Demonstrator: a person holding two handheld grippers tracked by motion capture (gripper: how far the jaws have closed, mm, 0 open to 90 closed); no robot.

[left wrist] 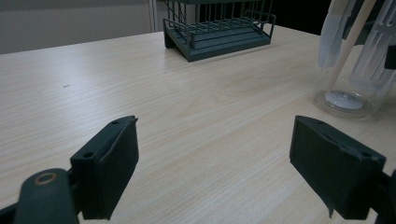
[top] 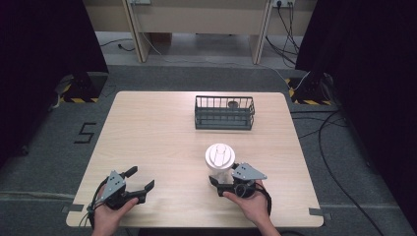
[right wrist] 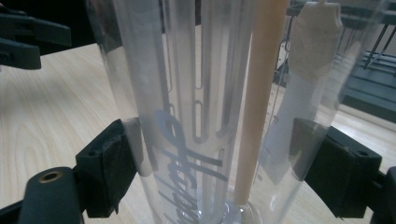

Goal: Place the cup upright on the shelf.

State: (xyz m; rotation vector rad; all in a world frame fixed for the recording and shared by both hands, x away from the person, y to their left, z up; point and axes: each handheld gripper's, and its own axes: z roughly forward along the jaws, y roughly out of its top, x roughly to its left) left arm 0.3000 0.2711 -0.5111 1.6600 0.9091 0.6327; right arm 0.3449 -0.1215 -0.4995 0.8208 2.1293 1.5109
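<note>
Right tool (top: 220, 183) has its jaws around a clear lidded jar (top: 220, 162) at the table's (top: 157, 132) 5 o'clock, pads seemingly touching the wall. Left tool (top: 140, 179), 7 o'clock, gapes wide, empty. Advised: squeeze evenly, keep it upright; the smooth wall may slip.

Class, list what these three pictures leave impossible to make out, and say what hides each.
- Small dark object in the wire basket, high view: too small, behind bars.
- Printed lettering on the clear cup, right gripper view: blurred, cut off below.
- Right tool: contact with the cup's wall unclear through the plastic.
</note>
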